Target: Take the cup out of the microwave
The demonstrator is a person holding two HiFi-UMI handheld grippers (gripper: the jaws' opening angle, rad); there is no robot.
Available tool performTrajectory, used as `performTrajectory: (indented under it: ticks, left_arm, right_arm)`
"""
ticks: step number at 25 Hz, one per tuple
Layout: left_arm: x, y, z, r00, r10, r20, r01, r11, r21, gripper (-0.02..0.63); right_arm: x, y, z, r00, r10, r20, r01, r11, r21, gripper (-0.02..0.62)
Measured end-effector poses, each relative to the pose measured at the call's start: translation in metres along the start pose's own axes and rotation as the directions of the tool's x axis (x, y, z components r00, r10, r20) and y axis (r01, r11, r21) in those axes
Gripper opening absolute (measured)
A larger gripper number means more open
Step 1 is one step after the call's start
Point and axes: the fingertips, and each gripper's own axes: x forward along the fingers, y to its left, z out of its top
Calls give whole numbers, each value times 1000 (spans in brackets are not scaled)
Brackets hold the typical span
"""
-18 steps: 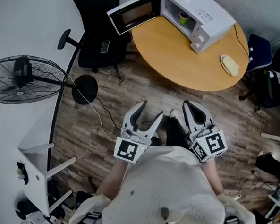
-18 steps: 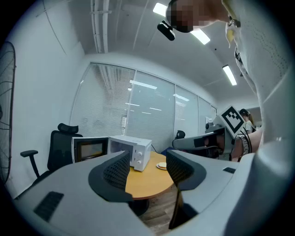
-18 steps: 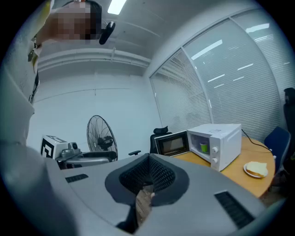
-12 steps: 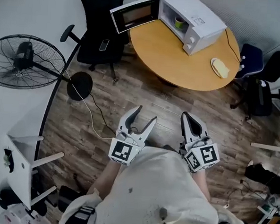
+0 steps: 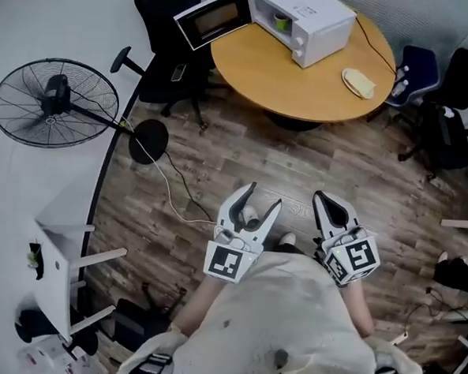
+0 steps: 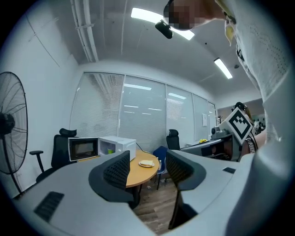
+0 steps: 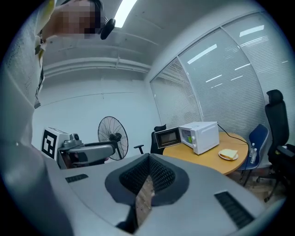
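Well, from the head view I see both grippers held close to my body over the wooden floor [image 5: 220, 158], well apart from the round table [image 5: 303, 92] at about 12 o'clock. My left gripper [image 5: 262, 198] has its jaws apart with nothing between them; its own view looks through the gap at the far table. My right gripper [image 5: 326, 200], at 3 o'clock of the left one, has its jaws together and empty, the ribbed pads meeting in its own view. The white microwave [image 5: 311, 21] sits on the far side of the table with its door [image 5: 213, 19] swung wide open toward 9 o'clock. The cup [image 5: 282, 21], green, stands inside the open cavity. A plate with bread [image 5: 359, 82] lies on the table at 4 o'clock of the microwave. A standing fan [image 5: 55, 104] is on the floor at roughly 10 o'clock from me, and a black office chair [image 5: 166, 67] is just beside the table's left edge.
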Motion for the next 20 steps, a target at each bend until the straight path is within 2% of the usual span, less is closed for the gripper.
performTrajectory:
  ticks: [5,10,14,20]
  left_arm:
    - [-32,-23,-14,995,89,-40,-89,996,-8,261]
    - [-45,-37,-4,991,133,-1,-133,991,-1,238]
    - [-50,-41,-3,993,116,17,-117,993,8,238]
    - [-45,-20,3,989,141,51,-141,990,1,238]
  right_arm:
    - [-39,16,-3,999,44,25,-43,999,-23,6]
    - [-61,30,0,997,68,48,-65,996,-56,6]
    - [-68,34,-7,998,48,33,-47,998,-51,6]
    - [-63,25,-8,1000,-10,29,11,1000,-28,6]
